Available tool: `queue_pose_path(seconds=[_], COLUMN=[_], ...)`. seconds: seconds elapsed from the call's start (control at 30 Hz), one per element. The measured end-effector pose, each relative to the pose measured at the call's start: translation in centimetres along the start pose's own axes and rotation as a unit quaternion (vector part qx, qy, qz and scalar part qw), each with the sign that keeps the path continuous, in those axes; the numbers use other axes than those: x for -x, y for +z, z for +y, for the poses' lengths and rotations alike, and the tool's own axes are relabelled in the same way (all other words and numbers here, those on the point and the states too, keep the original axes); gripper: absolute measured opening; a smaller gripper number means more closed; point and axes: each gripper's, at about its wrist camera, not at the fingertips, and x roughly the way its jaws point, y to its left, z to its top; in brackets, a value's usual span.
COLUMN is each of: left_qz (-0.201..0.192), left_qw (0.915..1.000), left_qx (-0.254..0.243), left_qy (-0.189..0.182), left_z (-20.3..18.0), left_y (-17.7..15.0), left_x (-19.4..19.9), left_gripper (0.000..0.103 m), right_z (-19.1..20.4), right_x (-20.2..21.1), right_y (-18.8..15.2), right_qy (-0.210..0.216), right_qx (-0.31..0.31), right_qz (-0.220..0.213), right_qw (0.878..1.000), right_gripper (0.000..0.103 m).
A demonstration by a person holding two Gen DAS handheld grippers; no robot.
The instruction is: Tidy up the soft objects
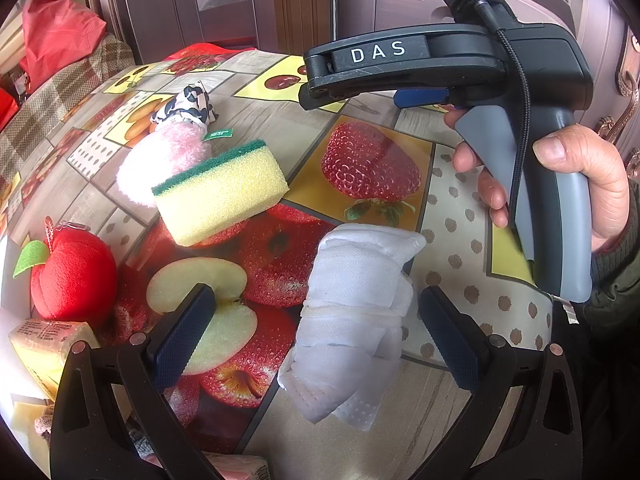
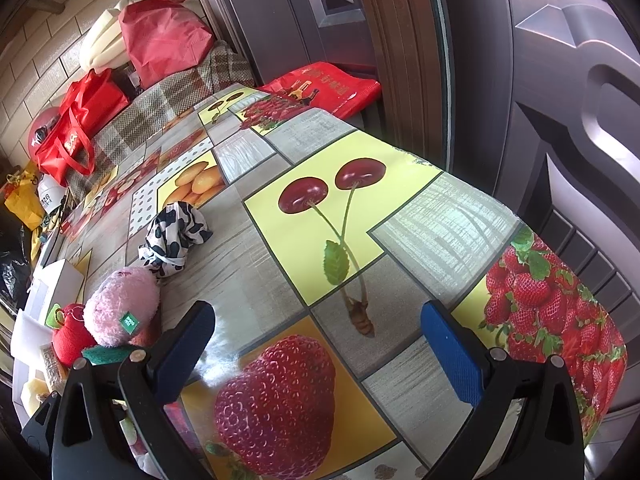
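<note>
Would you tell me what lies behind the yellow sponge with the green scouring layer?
Behind the yellow sponge lies a fluffy pink plush toy, then a black-and-white patterned cloth. The sponge hides part of the plush.

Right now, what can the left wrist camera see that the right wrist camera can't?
Only the left wrist view shows the white rolled cloth between the open left jaws, the whole yellow sponge and a hand holding the other gripper. Only the right wrist view shows the red bags and the printed cherries. Both show the pink plush, cow-print cloth and red apple toy.
</note>
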Motion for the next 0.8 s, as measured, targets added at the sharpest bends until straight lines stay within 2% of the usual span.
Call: queue_pose_path(seconds=[0.8], left_qz=[0.0], left_qw=[1.0], left_qx=[-0.001], left_qy=[0.001], left_z=[-0.05], left_y=[-0.01], left_x=[-0.05], left_gripper=[0.102], right_z=[-0.23], right_x=[0.12], right_y=[0.01], right_qy=[0.004], right_qx=[-0.001], right_qz=[0.0], right_qw=[1.0], right_gripper=[0.103])
